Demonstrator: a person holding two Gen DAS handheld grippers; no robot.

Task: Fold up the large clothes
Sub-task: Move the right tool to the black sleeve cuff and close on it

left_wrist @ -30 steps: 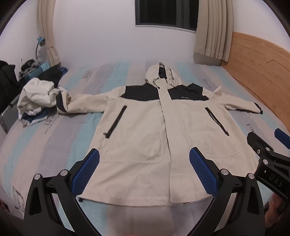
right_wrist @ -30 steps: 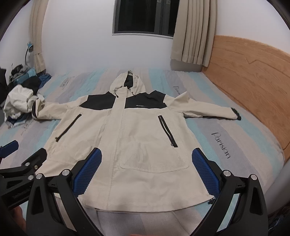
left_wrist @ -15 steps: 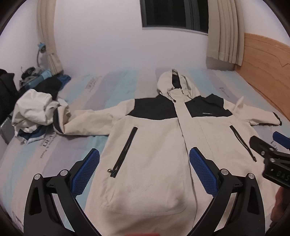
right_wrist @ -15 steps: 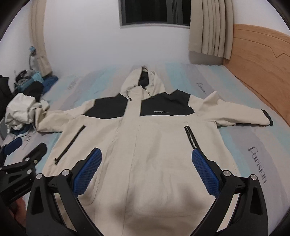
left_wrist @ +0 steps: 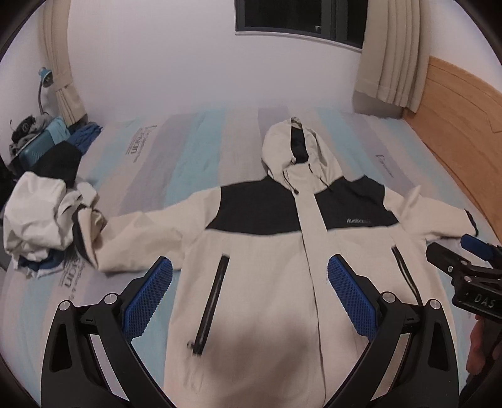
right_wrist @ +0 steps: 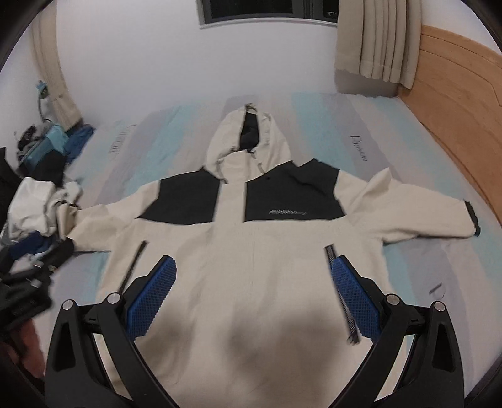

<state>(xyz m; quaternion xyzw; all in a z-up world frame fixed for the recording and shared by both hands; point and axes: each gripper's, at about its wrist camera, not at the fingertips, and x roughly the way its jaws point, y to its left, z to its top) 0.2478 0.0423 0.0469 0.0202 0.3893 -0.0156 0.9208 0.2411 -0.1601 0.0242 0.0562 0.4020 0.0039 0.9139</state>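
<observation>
cream hooded jacket w/ black shoulder panels [left_wrist: 269,282] lies flat, front up, on the striped blue-grey mattress [left_wrist: 175,163] of the bed. hood points to the far wall, both sleeves spread out to the sides, front closed, black zip pockets on each side of chest.

left gripper [left_wrist: 250,299] above jacket's left-of-centre chest; blue-padded fingers [left_wrist: 147,301] wide apart, nothing btwn them, not touching cloth as far as i can tell. right gripper [right_wrist: 252,298] above lower chest, fingers [right_wrist: 356,298] wide apart too, empty. right gripper also shows at right edge of left view, over the sleeve end.

crumpled pile of white, black and blue clothes [left_wrist: 44,219] at mattress edge, touching the cuff of the sleeve on that side. wooden headboard [right_wrist: 455,94] along the other side. beige curtains [right_wrist: 373,40] by dark window [left_wrist: 301,18].
</observation>
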